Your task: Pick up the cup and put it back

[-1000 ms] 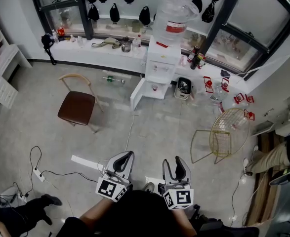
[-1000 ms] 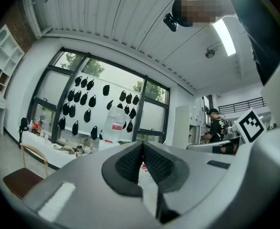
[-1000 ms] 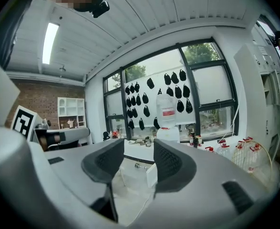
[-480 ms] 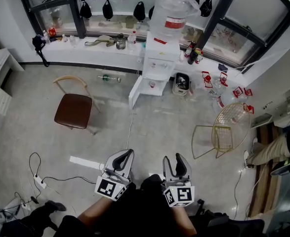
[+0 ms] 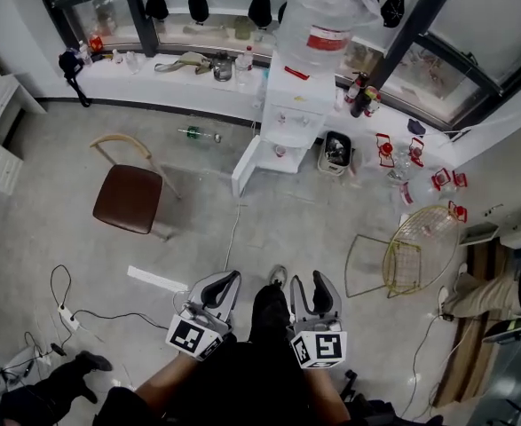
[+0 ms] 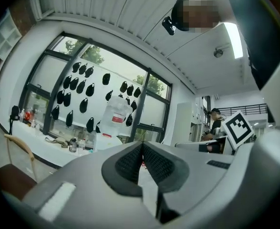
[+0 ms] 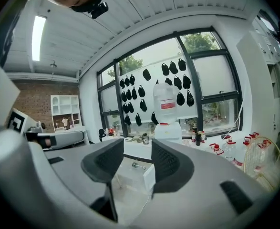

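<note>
No cup can be made out for sure; a small reddish item [image 5: 280, 150] sits in the niche of the white water dispenser [image 5: 297, 105], too small to identify. The dispenser carries a big clear bottle [image 5: 327, 16] and stands by the window, far ahead of both grippers. My left gripper [image 5: 232, 278] is low in the head view; in the left gripper view its pads meet at the tip [image 6: 142, 146], shut on nothing. My right gripper [image 5: 309, 284] is beside it, jaws apart and empty [image 7: 137, 149]. The dispenser [image 7: 167, 128] shows beyond them.
A brown chair [image 5: 129, 193] stands left, and a gold wire chair [image 5: 415, 251] right. The dispenser's cabinet door [image 5: 245, 167] hangs open. A white bar [image 5: 156, 280], a power strip with cables [image 5: 65, 313] and a bottle [image 5: 200, 134] lie on the floor. A person [image 5: 491, 291] sits at the right edge.
The view has shifted slightly toward the dispenser, and a shoe now shows between the two grippers. Both grippers keep their places and jaw positions.
</note>
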Demonstrator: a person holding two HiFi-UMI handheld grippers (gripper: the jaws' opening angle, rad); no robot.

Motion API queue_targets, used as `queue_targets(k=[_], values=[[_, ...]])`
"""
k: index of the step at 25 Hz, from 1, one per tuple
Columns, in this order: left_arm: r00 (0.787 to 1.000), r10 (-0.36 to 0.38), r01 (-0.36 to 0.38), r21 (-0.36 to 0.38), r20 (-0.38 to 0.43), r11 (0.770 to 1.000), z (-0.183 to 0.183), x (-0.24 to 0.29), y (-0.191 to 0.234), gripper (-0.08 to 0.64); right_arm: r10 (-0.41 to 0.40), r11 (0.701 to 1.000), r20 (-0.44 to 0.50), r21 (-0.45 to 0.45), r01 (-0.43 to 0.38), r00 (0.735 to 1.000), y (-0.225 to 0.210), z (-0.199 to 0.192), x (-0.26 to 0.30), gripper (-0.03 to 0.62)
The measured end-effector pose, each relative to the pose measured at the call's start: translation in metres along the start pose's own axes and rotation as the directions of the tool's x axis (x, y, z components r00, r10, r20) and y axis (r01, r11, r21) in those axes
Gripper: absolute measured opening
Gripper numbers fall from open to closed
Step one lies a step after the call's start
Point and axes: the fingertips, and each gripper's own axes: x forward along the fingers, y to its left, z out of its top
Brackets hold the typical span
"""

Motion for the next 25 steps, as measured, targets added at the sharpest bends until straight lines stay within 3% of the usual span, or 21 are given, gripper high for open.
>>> queue_targets(k=[8,14,20,25], values=[[0.990,0.139,-0.140,0.025,0.034,0.990,0.014,0.140,0.039,0.006,0.101,0.991,-0.038,-0.082,-0.104,0.994,-0.104,0.021,0.125,0.173],[0.973,0.224,-0.229,0.090,0.060,0.969,0.015,0.220,0.078,0.006,0.159,0.979,-0.083,-0.119,-0.168,0.984,-0.163,0.009,0.219,0.173],[0.963,0.268,-0.270,0.063,0.026,0.961,-0.021,0.275,0.128,0.006,0.176,0.978,-0.129,-0.091,-0.188,0.976,-0.195,-0.033,0.306,0.175],[0.962,0.273,-0.273,0.059,0.014,0.960,-0.088,0.323,0.190,0.006,0.199,0.971,-0.160,-0.103,-0.216,0.967,-0.213,-0.101,0.388,0.179]])
